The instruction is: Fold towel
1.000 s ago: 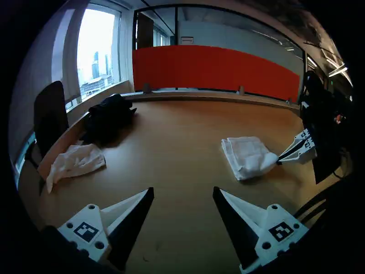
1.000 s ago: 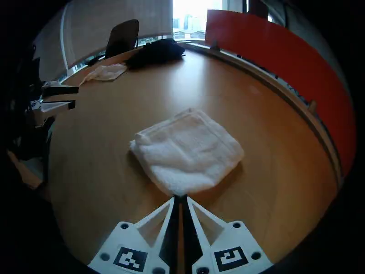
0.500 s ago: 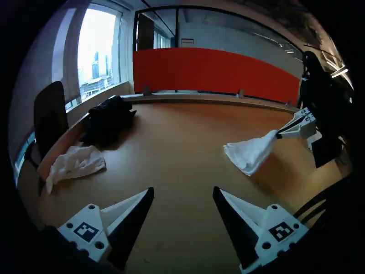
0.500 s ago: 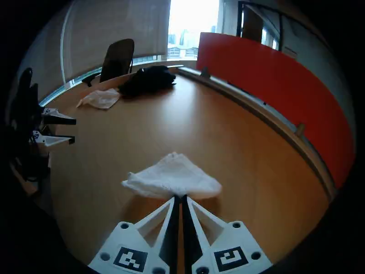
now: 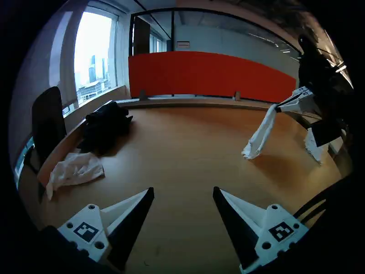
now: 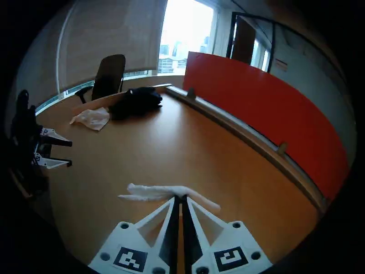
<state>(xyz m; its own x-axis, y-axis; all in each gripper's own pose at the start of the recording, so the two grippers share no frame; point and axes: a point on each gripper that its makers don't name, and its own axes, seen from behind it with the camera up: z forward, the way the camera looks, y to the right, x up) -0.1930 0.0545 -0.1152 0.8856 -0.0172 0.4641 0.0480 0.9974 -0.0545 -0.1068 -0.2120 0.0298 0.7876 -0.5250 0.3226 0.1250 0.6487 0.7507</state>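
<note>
Towel (image 5: 260, 134) now dangles, raised higher by clamping right tongs (image 6: 181, 197); left tongs (image 5: 183, 189) wide.

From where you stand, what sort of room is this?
Most likely an office meeting room: a long curved wooden table, a red partition panel along its far edge, and a black office chair beside a tall window.

Bare tabletop (image 5: 182, 148) ahead, hanging towel (image 5: 261, 136) right, black bundle (image 5: 105, 125) and crumpled cloth (image 5: 75, 168) (left edge)
</note>
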